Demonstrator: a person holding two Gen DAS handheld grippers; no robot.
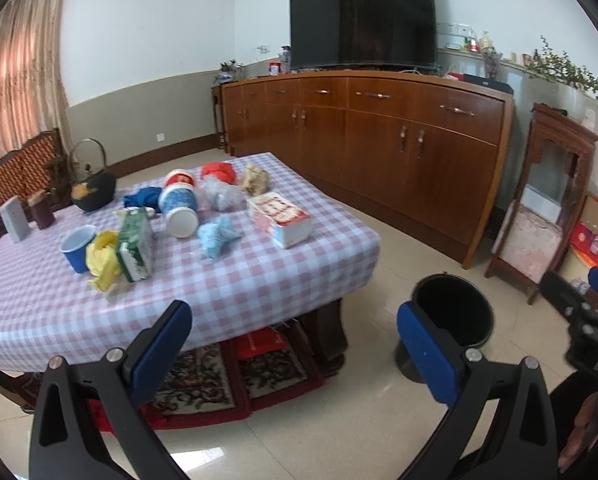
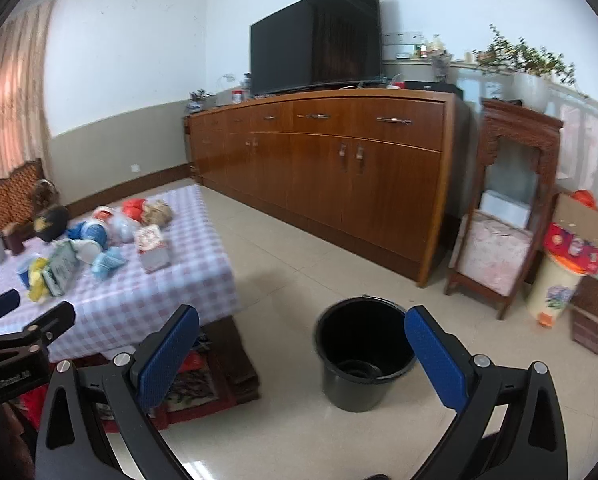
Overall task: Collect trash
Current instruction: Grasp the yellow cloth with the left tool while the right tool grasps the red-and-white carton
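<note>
Both grippers (left [image 1: 295, 344]; right [image 2: 302, 350]) agape — empty

On the counter [image 1: 259, 280] with the lilac-and-white checked cloth lie two white plastic tubs with blue print [image 1: 177, 204], one green-and-white carton [image 1: 135, 246], one red-and-white box [image 1: 281, 218], one blue cup [image 1: 77, 248] and what look like six crumpled bags or wrappers, the far ones blurred. On the floor beside the counter stands one round black plastic bucket [image 2: 361, 354].
</note>
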